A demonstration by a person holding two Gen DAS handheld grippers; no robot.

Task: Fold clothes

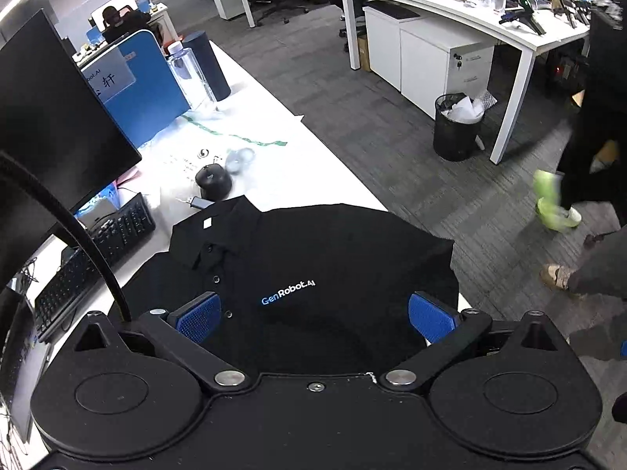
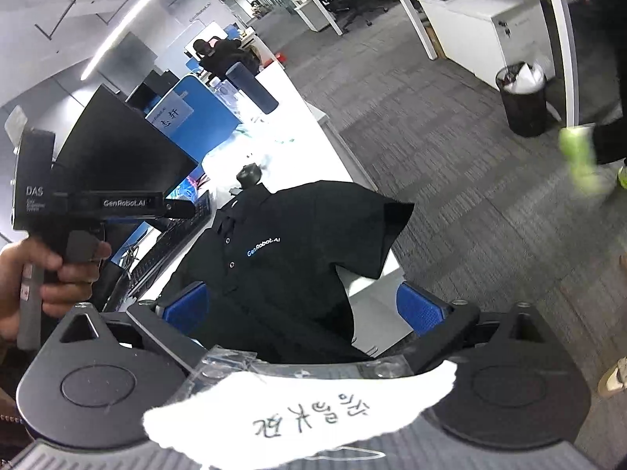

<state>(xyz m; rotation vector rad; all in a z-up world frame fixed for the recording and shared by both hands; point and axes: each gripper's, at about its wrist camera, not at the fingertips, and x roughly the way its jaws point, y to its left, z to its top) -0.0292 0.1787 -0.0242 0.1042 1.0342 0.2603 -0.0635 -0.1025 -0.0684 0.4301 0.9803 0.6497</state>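
A black polo shirt (image 1: 313, 258) with a "GenRobot.AI" chest logo lies front up on the white desk (image 1: 298, 164), its collar pointing away from me. In the right wrist view one sleeve of the polo shirt (image 2: 298, 258) sticks out over the desk's right edge. My left gripper (image 1: 313, 319) hovers over the shirt's near part, open, its blue pads (image 1: 198, 317) wide apart and holding nothing. My right gripper (image 2: 301, 309) is also open above the shirt's lower part. A hand (image 2: 58, 274) holds the left gripper's handle, seen side-on at the left.
A dark monitor (image 1: 58, 125) and a keyboard (image 1: 117, 227) stand left of the shirt. A black mouse (image 1: 213, 184), a water bottle (image 1: 188, 70) and a dark cylinder (image 1: 207, 62) sit further back. On the carpet are a waste bin (image 1: 456, 125) and a person's green shoes (image 1: 552, 203).
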